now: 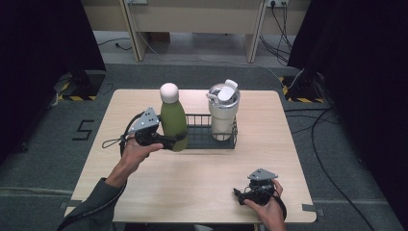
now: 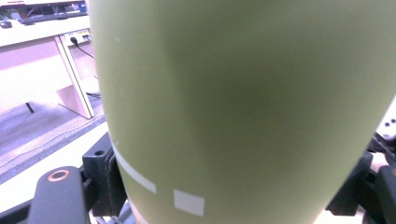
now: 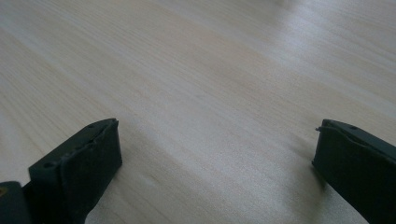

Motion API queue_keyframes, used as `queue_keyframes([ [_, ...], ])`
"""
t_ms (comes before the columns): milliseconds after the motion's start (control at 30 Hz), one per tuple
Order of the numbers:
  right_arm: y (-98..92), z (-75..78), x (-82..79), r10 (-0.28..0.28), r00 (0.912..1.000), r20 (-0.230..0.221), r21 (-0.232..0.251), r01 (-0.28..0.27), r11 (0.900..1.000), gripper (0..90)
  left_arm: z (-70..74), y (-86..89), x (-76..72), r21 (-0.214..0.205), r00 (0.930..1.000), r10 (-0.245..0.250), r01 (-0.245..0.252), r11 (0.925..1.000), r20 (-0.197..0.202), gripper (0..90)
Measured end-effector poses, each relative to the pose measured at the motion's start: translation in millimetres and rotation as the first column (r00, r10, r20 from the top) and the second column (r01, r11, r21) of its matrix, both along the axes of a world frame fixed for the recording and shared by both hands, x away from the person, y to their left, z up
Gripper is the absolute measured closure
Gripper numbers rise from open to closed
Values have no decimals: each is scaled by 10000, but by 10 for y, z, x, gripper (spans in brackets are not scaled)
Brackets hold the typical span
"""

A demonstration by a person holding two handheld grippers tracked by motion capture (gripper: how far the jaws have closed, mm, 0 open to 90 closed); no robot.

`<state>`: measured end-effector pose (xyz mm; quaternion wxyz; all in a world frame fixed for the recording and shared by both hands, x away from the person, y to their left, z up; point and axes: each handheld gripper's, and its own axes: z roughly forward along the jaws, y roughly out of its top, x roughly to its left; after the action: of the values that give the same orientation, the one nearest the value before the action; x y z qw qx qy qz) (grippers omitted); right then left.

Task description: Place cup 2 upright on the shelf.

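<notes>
Green bottle upright in my left jaws, at the left end of the wire basket

My left gripper [image 1: 169, 140] is clamped across the lower body of the green bottle [image 1: 173, 121], which stands with its long axis vertical and white cap up, just at the left edge of the black wire basket [image 1: 199, 139]; whether its base is on the counter [image 1: 202, 178] or inside the basket I cannot tell. A white tumbler [image 1: 223, 111] sits in the basket's right end. My right gripper [image 1: 255, 191] rests well apart near the front edge, jaws wide open and holding nothing
</notes>
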<state>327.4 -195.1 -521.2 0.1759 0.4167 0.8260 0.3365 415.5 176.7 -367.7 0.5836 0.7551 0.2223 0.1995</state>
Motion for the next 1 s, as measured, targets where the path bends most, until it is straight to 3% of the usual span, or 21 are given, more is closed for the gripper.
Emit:
queue_keyframes([
  [300, 2, 1, -1, -9, 10000, -17, 20, 10, 10000, 13, 157, -145, 247, -118, 9995, 287, -285, 9995, 122, 202],
  [567, 0, 2, 0, 31, 10000, -3, -12, -31, 10000, 12, 142, -223, 477, -182, 9980, 624, -624, 9979, -41, 202],
  [1000, -1, 2, 0, 57, 10000, 3, -23, -57, 10000, 12, 62, -301, 705, -265, 9956, 928, -931, 9953, -104, 202],
])
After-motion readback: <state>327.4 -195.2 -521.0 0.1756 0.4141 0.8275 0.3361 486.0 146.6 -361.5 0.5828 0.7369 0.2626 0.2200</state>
